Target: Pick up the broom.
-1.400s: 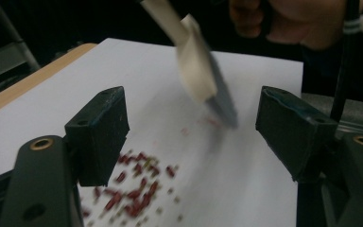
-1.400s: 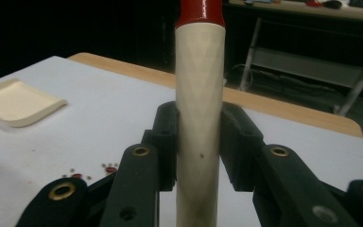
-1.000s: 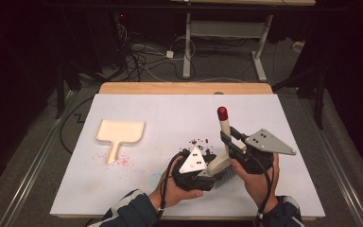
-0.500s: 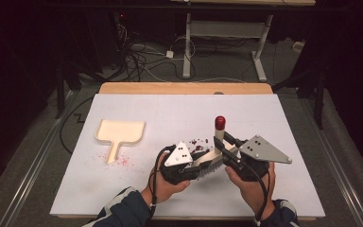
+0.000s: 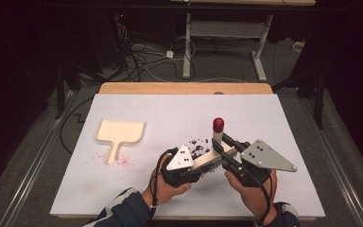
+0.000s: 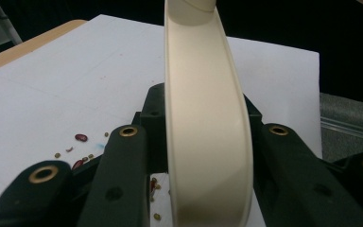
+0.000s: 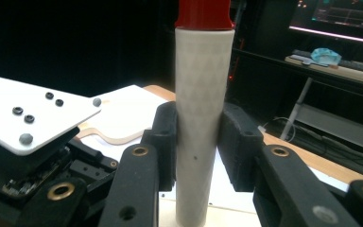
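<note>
At the left of the white tabletop (image 5: 274,142) lay the cream dustpan (image 5: 121,132), flat and untouched, its handle toward the person, with a faint scatter of red crumbs (image 5: 123,162) on the sheet just beside the handle. Nothing appeared to lie inside the pan, so by the look of it no sweeping into it had been done yet.

Nearer the middle, the left hand-held gripper (image 5: 189,166) was clamped on the cream back of the brush (image 5: 208,160); in the left gripper view the curved brush back (image 6: 203,132) stood pinched between the two black jaws. Its jaws had just been closing, and the brush back was what they closed on. Below the jaws, beans and small seeds (image 6: 81,138) lay loose on the sheet.

In the high view a small pile of dark red beans (image 5: 196,146) lay just behind the brush, well apart from the dustpan. That pile seemed to be the main work left.

To the right, the right hand-held gripper (image 5: 229,152) held the brush's upright handle (image 5: 217,135), whose red cap (image 5: 218,125) stood above both hands. The right gripper view showed the pale handle (image 7: 202,127) squeezed between the pads.

So the brush was in hand with a double grip, low over the tabletop. Judged from this, the grasp was complete, while gathering the beans and carrying them to the pan remained.
</note>
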Demonstrator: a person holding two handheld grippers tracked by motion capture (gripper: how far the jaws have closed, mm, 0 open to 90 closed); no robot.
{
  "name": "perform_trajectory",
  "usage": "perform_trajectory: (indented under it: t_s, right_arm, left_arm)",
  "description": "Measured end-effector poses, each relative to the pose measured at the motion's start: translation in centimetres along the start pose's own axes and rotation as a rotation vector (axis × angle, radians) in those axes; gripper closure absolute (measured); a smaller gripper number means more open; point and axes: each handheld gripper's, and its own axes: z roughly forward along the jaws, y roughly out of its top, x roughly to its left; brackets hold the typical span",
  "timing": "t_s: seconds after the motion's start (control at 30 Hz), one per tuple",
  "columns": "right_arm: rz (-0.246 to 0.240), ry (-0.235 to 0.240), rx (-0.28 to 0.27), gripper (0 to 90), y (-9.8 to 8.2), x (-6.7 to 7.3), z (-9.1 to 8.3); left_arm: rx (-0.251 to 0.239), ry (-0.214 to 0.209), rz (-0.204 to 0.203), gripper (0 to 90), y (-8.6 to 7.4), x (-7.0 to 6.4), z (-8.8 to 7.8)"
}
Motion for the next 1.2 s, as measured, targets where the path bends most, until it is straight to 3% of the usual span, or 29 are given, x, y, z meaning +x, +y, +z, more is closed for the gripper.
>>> perform_trajectory:
  t_s: [0.13, 0.23, 0.3, 0.37, 0.4, 0.43, 0.57, 0.73, 0.83, 0.97, 1.07, 1.2]
  right_arm:
    - [-0.025, 0.075, 0.019, 68.5, 0.3, -0.5, -0.2]
    - [-0.083, 0.152, 0.038, 62.2, 0.3, -1.1, -0.6]
    - [-0.136, 0.266, 0.075, 53.3, 0.2, -1.6, -0.6]
    - [-0.231, 0.317, 0.112, 47.8, -0.3, -2.0, -0.7]
    - [-0.231, 0.317, 0.112, 47.8, -0.3, -2.0, -0.7]
    - [-0.272, 0.415, 0.194, 43.0, -1.2, -2.5, -0.2]
    - [-0.240, 0.512, 0.293, 39.3, -3.7, -3.4, 1.6]
    - [-0.246, 0.658, 0.360, 40.9, -6.0, -2.6, 3.7]
    - [-0.287, 0.659, 0.389, 52.4, -7.0, -1.7, 4.6]
    - [-0.312, 0.723, 0.377, 60.8, -7.9, -1.3, 5.3]
    - [-0.297, 0.736, 0.379, 65.1, -8.2, -1.2, 5.2]
    - [-0.302, 0.709, 0.377, 67.0, -8.1, -1.4, 5.2]
  left_arm:
    - [0.025, -0.029, 0.032, 66.3, -0.1, 0.5, -1.1]
    - [0.041, -0.062, 0.043, 66.4, -0.2, 1.1, -2.2]
    - [0.053, -0.090, 0.054, 66.4, -0.4, 1.5, -2.9]
    - [0.077, -0.108, 0.074, 66.4, -0.6, 1.7, -3.5]
    - [0.077, -0.108, 0.074, 66.4, -0.6, 1.7, -3.5]
    - [0.097, -0.131, 0.098, 66.4, -1.0, 1.7, -4.0]
    - [0.140, -0.192, 0.135, 66.3, -1.6, 1.4, -4.2]
    - [0.152, -0.239, 0.154, 66.2, -1.8, 1.0, -4.3]
    - [0.159, -0.252, 0.167, 66.2, -1.8, 0.8, -4.2]
    - [0.173, -0.253, 0.174, 65.2, -2.0, 0.8, -4.1]
    - [0.173, -0.248, 0.172, 61.9, -2.1, 1.1, -4.0]
    - [0.157, -0.142, 0.181, 54.0, -2.0, 1.4, -4.5]
